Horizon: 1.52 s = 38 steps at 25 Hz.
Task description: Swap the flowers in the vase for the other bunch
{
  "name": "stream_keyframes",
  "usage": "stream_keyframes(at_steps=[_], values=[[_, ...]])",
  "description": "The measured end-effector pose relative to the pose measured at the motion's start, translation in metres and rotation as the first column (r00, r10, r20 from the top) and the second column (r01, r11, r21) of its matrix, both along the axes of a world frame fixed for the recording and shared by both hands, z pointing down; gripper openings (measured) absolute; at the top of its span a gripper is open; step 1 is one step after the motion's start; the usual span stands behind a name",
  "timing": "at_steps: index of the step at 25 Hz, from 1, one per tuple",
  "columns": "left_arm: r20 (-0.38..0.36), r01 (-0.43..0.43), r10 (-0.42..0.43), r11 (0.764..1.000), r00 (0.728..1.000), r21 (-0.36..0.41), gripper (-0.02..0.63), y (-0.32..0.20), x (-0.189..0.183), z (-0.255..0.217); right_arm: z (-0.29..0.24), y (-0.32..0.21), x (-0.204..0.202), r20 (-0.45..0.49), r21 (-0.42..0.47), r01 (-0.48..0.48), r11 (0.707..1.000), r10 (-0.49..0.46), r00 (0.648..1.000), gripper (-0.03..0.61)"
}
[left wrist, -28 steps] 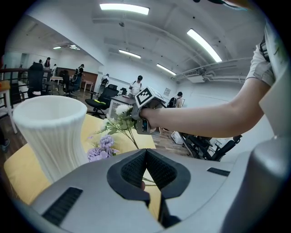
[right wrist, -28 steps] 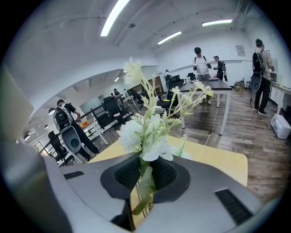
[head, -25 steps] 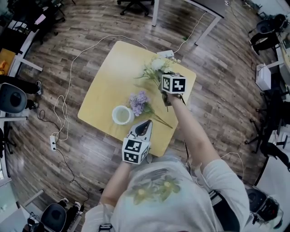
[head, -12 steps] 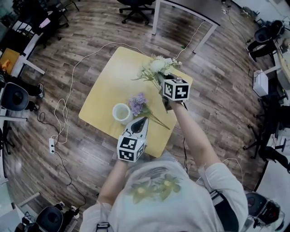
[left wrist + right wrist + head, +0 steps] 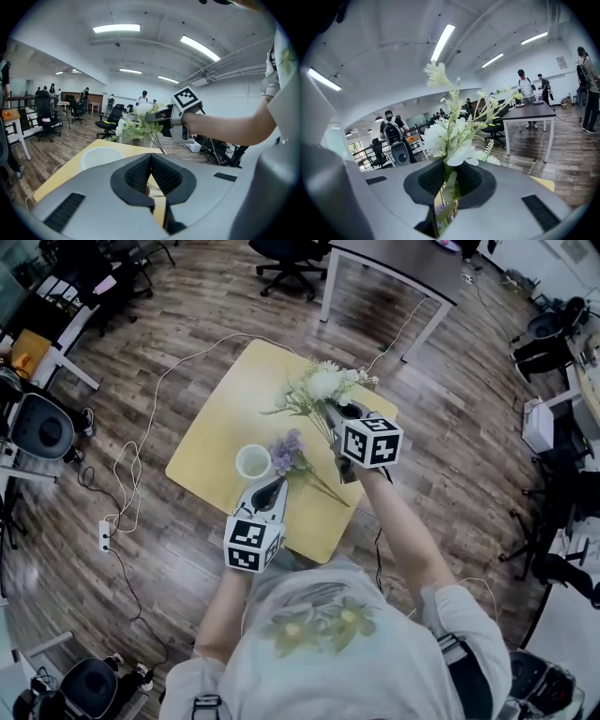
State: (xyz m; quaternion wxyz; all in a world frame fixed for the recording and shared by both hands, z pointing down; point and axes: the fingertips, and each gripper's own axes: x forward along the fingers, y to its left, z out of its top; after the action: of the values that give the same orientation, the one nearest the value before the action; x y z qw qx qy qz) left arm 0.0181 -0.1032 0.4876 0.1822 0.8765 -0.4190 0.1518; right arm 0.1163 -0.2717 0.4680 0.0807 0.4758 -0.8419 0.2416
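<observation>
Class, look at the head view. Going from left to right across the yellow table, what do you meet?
vase → purple flowers → right gripper

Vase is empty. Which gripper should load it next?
Right. The right gripper is shut on the white bunch, held above the table, so it can likely carry it to the vase. The left gripper is shut on nothing; the purple bunch lies beside the vase.
</observation>
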Motion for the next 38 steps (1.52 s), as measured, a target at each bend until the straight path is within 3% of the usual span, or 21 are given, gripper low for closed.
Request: stream_keyframes(at_steps=[5, 11, 19, 38], values=[[0.021, 0.048, -0.048, 0.999, 0.999, 0.004, 0.018, 0.015, -0.023, -0.001, -0.013, 0.027, -0.019, 0.02, 0.022, 0.052, 0.998, -0.052, 0.998, 0.074], [-0.023, 0.119, -0.12, 0.993, 0.993, -0.008, 0.018, 0.02, -0.042, -0.004, -0.026, 0.047, -0.043, 0.055, 0.048, 0.101, 0.994, -0.104, 0.993, 0.074], [-0.011, 0.167, -0.167, 0.986, 0.986, -0.009, 0.018, 0.033, -0.064, -0.001, -0.07, 0.061, -0.083, 0.084, 0.132, 0.186, 0.974, -0.198, 0.977, 0.074], [-0.023, 0.22, -0.221, 0.975, 0.975, -0.018, 0.018, 0.05, -0.075, 0.001, -0.166, 0.073, -0.134, 0.189, 0.31, 0.256, 0.916, -0.324, 0.927, 0.074]])
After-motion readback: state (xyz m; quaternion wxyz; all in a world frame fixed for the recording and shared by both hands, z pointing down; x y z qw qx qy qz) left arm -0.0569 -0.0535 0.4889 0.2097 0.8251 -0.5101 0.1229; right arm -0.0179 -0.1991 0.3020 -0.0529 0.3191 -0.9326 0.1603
